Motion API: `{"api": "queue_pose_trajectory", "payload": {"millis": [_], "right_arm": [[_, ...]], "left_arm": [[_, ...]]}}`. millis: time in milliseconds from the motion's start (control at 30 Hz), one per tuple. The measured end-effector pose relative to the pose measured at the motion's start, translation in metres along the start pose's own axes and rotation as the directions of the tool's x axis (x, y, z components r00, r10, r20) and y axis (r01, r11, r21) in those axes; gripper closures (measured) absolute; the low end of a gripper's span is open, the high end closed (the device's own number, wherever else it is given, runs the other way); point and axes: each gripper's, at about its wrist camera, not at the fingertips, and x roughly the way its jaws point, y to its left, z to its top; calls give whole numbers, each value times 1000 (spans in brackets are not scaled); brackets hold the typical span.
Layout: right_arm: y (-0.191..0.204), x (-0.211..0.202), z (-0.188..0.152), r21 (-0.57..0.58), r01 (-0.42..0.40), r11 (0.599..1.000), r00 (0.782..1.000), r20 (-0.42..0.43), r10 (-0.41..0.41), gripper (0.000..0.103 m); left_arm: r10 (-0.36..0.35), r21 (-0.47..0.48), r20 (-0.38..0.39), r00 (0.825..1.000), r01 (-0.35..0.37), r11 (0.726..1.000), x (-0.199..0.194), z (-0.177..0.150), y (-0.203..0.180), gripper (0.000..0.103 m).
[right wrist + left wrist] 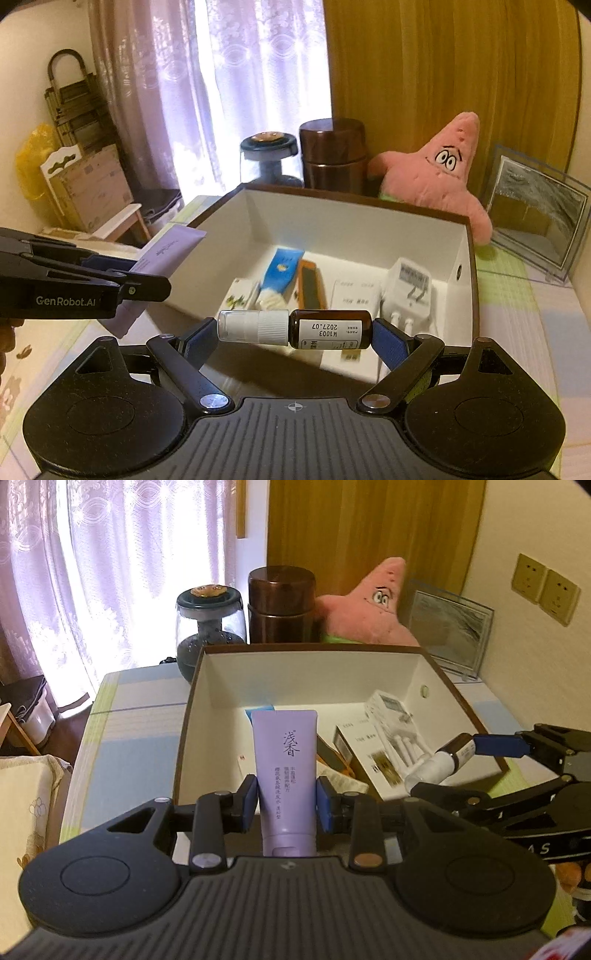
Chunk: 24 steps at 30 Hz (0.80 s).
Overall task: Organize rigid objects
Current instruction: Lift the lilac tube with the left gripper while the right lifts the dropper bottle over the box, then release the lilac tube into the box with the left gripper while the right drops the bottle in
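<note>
**Both grippers loaded, box just ahead**

Nearest the lens in the left wrist view, the left gripper (286, 805) is clamped narrowly on a purple tube (284, 771), cap end toward the camera and flat end pointing up over the near wall of the open box (192, 716). To its right, the right gripper (293, 332) holds a small brown spray bottle (295, 329) crosswise, pads pressing on its two ends, jaws standing wide. It hangs above the near edge of the box.

Inside the box, left to right, lie a blue tube (282, 266), an orange case (310, 284), a white carton (354, 291) and a white packaged device (408, 288).

The bottle is the likelier trouble: gripped end to end on its smooth cap, it could pivot or slip out if tilted. The soft tube may buckle under the squeeze. The two grippers hang near each other, so lowering both together risks a knock, or a drop onto the contents already inside.
</note>
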Motion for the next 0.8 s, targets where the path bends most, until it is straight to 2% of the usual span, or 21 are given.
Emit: {"api": "queue_pose_trajectory", "payload": {"millis": [300,600,800], "right_arm": [[-18,46,32,13,19,1000,1000,-18,-19,17],[-35,96,56,10,46,999,996,-81,-45,17],[-49,128,64,38,60,997,986,-155,-53,17]], "left_arm": [[28,16,-24,999,-27,999,44,28,10,74],[34,26,-75,997,-32,999,95,54,20,74],[33,32,-112,993,-30,999,124,60,24,74]]}}
